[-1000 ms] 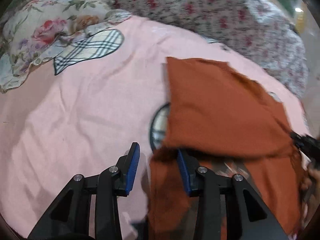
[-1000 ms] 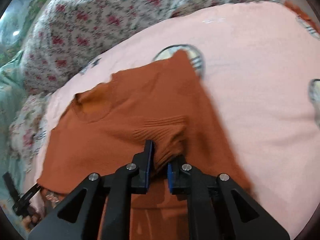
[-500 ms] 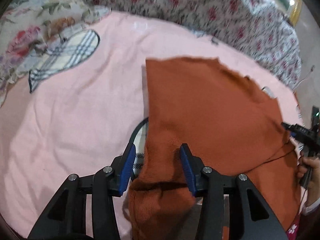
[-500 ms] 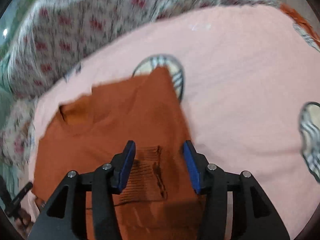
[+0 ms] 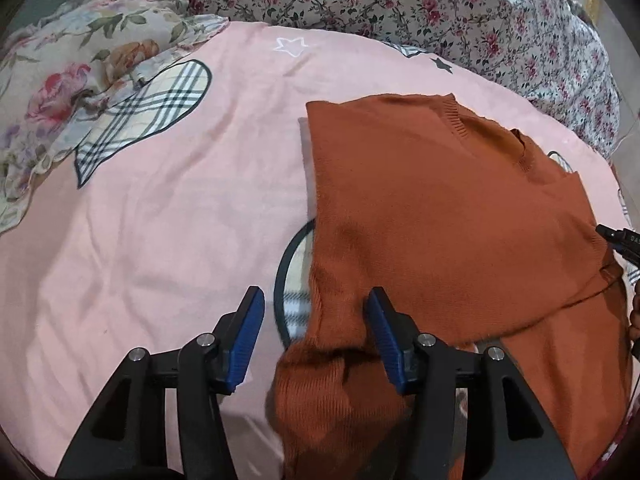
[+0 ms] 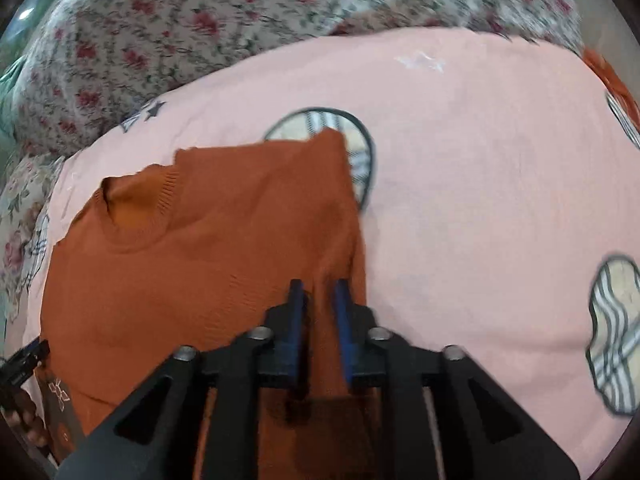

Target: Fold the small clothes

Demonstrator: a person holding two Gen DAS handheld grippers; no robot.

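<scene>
A rust-orange knit sweater lies partly folded on a pink bedsheet, neckline to the far right. My left gripper is open, its jaws wide apart over the sweater's near left edge and a bunched sleeve. In the right wrist view the sweater fills the lower left, collar at the far left. My right gripper has its jaws close together around a ridge of the sweater's fabric near its right edge.
The pink sheet has plaid patches. A floral quilt lies along the far side and a floral pillow at the left. The other gripper's tip shows at the right edge.
My left gripper stayed open and moved over the sweater's left edge. My right gripper let go of the ribbed cuff, opened wide, then closed again on fabric near the right edge.
</scene>
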